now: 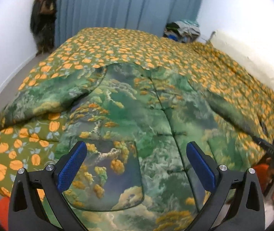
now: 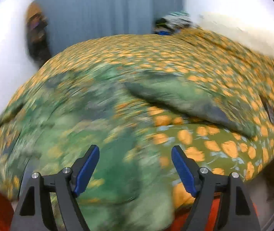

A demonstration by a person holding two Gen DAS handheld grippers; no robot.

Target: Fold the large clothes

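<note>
The jacket [image 1: 137, 115] lay spread on the bed [image 1: 117, 44], filling centre frame. Left gripper [image 1: 137, 165] and right gripper [image 2: 135, 168] hovered with jaws wide, holding nothing. Fabric looked soft, padded, bulky; judged best gripped at a sleeve [image 1: 46, 96] edge.

No text, label, brand, number or sign can be read in either view; the right wrist picture is heavily blurred, and the left wrist picture shows only printed patterns without lettering.
</note>
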